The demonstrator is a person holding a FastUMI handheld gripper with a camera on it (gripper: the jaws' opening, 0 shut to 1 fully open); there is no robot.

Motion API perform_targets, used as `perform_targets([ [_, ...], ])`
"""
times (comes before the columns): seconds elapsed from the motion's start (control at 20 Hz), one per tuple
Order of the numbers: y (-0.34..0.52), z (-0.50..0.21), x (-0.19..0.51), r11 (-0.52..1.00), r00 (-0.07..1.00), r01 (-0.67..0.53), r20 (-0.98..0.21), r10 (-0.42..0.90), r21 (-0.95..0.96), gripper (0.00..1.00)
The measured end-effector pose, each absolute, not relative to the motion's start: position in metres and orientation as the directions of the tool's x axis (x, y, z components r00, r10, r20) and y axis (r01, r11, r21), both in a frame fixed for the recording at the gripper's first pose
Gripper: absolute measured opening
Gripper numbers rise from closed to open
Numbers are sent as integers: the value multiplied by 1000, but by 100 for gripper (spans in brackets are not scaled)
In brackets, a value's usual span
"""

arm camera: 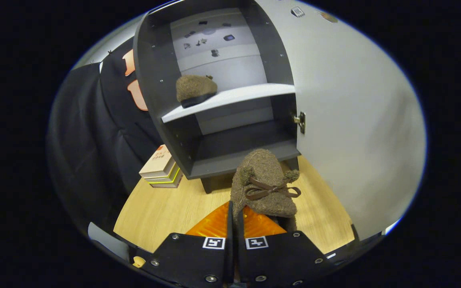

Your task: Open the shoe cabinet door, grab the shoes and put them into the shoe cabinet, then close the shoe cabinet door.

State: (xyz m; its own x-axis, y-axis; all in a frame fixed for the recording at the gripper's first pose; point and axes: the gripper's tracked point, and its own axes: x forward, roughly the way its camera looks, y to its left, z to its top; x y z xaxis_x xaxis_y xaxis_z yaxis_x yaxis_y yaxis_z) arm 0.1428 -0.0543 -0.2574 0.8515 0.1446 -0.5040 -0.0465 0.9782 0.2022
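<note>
The shoe cabinet (166,104) is dark grey with a pale shelf (246,96) across its middle, and its door (354,120) stands swung wide open to the right, the inner face light grey with a small metal latch (300,121) at its edge. It stands on short legs on the wooden desk (158,208).

There are two shoes, both of fuzzy brown fabric. One shoe (194,90) sits on the left part of the shelf, showing a dark sole. The other shoe (264,184), with a brown ribbon bow on top, is just ahead of the fingers, in front of the cabinet's bottom compartment. Two or three books (162,170) lie stacked on the desk to the left of the cabinet.

The gripper (236,224) is closed down to a narrow gap, its fingers pinching the near edge of the bowed shoe and holding it.
</note>
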Motion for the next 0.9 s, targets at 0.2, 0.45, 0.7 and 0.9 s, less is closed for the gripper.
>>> perform_targets([
  [0.2,-52,-195,174,981,899,-91,-411,155,171,5],
  [0.45,-64,-128,239,987,934,-116,-326,146,110,4],
  [0.7,-69,-87,319,988,945,-144,-289,153,51,4],
  [0.9,-72,-84,384,990,941,-136,-307,141,36,4],
])
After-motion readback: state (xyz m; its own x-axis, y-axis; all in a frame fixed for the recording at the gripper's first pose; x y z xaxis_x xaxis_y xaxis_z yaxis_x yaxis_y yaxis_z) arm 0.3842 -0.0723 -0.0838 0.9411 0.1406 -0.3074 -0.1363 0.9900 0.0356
